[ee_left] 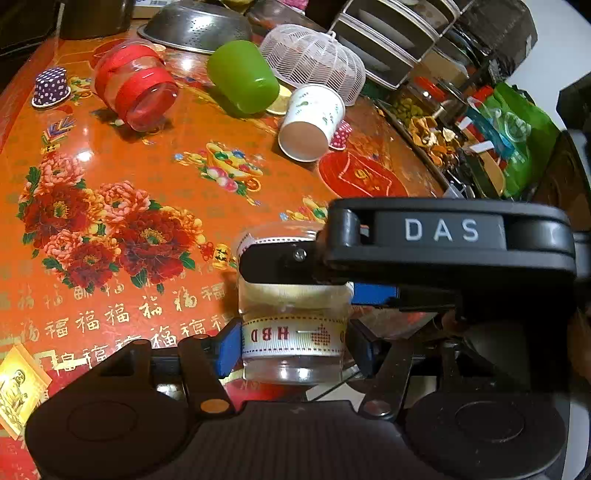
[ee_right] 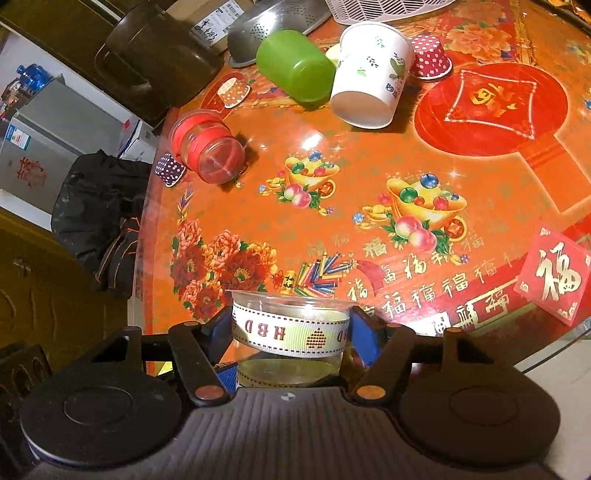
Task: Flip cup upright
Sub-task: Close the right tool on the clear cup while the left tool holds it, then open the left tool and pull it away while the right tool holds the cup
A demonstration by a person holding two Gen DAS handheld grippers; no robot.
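Note:
A clear plastic cup (ee_left: 293, 332) with cream "HBD" ribbon bands is held between both grippers above the orange table. My left gripper (ee_left: 293, 341) is shut on its lower band. My right gripper (ee_right: 291, 336) is shut on the cup (ee_right: 290, 328) near its rim, and its black body (ee_left: 443, 240) crosses the left wrist view above the cup. The cup's open rim points away from both cameras. A red-banded clear cup (ee_left: 136, 86), a green cup (ee_left: 243, 75) and a white paper cup (ee_left: 312, 123) lie on their sides farther back.
A steel colander (ee_left: 197, 26) and a white mesh basket (ee_left: 314, 61) stand at the back. Small dotted paper cups (ee_left: 51, 88) (ee_right: 430, 57) sit upside down. A snack tray (ee_left: 436, 125) and green bags (ee_left: 524, 136) line the right. A red card (ee_right: 554, 277) lies near the table edge.

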